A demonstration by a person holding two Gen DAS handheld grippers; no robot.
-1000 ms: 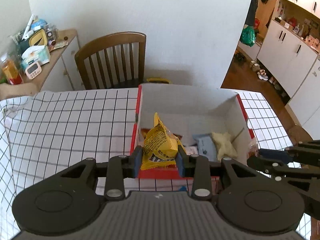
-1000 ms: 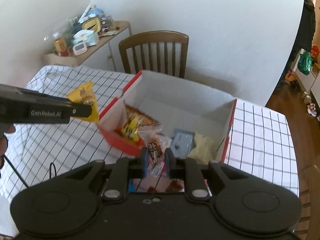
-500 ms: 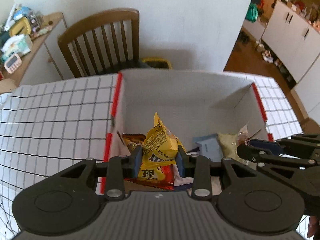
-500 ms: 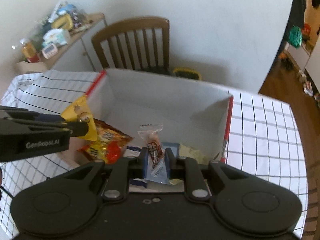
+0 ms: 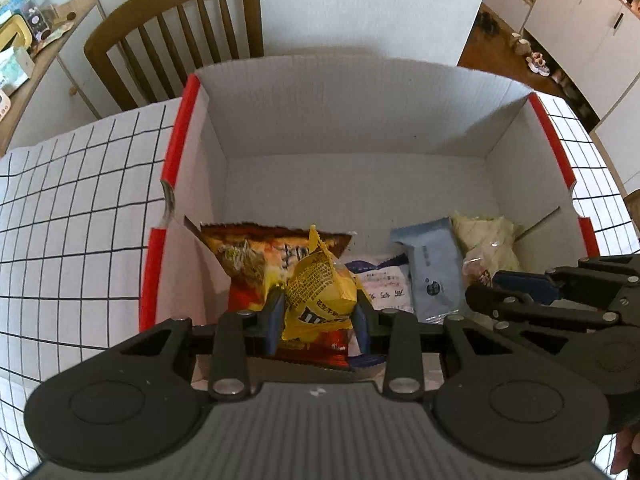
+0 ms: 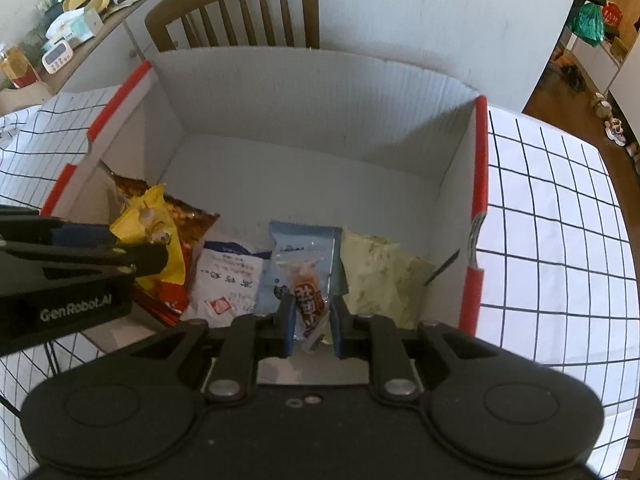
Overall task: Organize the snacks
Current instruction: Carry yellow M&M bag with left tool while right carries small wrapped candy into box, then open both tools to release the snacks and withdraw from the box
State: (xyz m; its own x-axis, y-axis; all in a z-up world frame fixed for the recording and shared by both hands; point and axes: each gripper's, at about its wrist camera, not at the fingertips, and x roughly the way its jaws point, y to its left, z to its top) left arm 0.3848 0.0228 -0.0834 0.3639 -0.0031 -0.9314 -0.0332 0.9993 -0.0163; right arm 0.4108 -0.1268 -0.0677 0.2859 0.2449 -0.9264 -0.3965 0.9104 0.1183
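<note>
We read "GenRobot.AI", white letters, on side of left gripper [image 6: 156, 258]. Yellow packet [image 5: 320, 294] in its grip carries dense black Chinese print, too small for us to read. Small clear packet [image 6: 310, 304] in right gripper [image 6: 312, 322] shows white Chinese characters on red-brown label. White packet [image 6: 230, 276]: dark characters, red stamp, unreadable.

A wooden chair [image 5: 176, 36] is standing behind the checked cloth [image 5: 76, 200], beside a cluttered sideboard [image 6: 80, 12]
</note>
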